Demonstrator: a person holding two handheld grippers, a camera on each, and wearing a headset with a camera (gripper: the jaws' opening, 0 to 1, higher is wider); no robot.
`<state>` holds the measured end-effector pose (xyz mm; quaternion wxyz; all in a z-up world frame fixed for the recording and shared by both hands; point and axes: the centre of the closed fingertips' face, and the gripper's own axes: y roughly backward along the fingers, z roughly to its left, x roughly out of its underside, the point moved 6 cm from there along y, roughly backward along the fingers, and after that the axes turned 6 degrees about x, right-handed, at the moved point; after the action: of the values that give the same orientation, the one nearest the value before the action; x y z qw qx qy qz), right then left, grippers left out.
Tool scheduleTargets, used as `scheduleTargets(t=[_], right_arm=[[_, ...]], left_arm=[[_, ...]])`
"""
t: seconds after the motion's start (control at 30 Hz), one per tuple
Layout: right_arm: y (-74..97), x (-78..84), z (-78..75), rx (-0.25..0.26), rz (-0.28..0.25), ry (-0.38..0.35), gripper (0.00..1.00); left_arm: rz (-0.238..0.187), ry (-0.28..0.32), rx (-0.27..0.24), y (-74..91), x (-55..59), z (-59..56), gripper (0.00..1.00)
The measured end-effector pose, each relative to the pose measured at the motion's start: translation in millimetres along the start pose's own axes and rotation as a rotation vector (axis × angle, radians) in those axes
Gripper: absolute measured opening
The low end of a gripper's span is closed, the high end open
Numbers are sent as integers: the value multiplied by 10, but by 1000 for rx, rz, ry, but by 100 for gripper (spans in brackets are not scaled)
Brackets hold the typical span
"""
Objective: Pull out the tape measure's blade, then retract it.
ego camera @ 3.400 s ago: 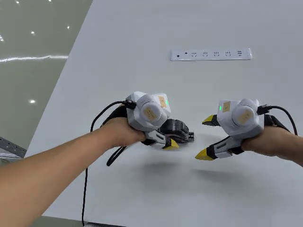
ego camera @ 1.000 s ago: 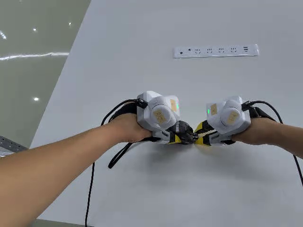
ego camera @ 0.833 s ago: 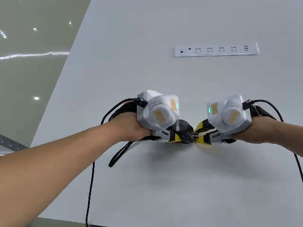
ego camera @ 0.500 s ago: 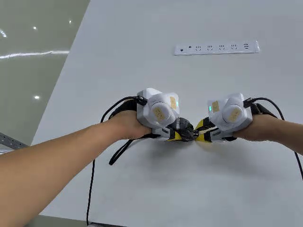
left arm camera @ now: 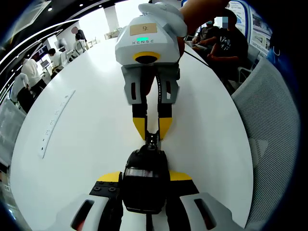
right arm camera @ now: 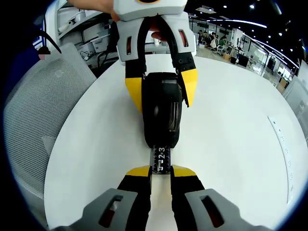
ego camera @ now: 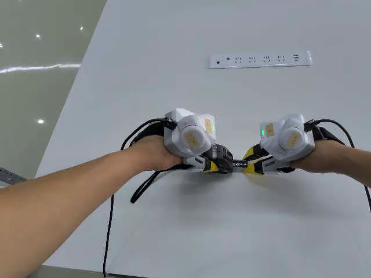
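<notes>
A black tape measure [ego camera: 221,157] hangs just above the white table [ego camera: 174,75], with my left gripper [ego camera: 213,164] shut on its case. In the left gripper view the case [left arm camera: 146,180] sits between the yellow fingertips [left arm camera: 110,177]. My right gripper [ego camera: 250,167] faces it from the right, shut on the end of the blade [ego camera: 239,165]. In the right gripper view a short length of blade [right arm camera: 161,159], printed with 2 and 3, runs from the case [right arm camera: 163,113] into my right gripper [right arm camera: 161,172]. The left gripper view has the right gripper [left arm camera: 152,129] pinching the blade tip.
A white power strip [ego camera: 261,59] lies flat at the far side of the table. Black cables [ego camera: 124,152] trail from both grippers toward the near edge. The table's left edge drops to a green floor [ego camera: 40,58]. Mesh chairs [left arm camera: 274,120] and seated people are beyond the table.
The right gripper, open and apart 3.4 s ago, came in and shut on the blade tip. In the last half second it drew slightly right, exposing a short length of blade.
</notes>
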<state>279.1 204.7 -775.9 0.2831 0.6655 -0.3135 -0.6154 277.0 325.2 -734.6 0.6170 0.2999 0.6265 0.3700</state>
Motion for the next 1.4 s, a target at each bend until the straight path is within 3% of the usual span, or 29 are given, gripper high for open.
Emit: scheduleTargets(t=[1.4], right_arm=[[425, 450, -4, 12, 38, -77, 10]], left_arm=[[9, -11, -3, -8, -12, -5, 30]])
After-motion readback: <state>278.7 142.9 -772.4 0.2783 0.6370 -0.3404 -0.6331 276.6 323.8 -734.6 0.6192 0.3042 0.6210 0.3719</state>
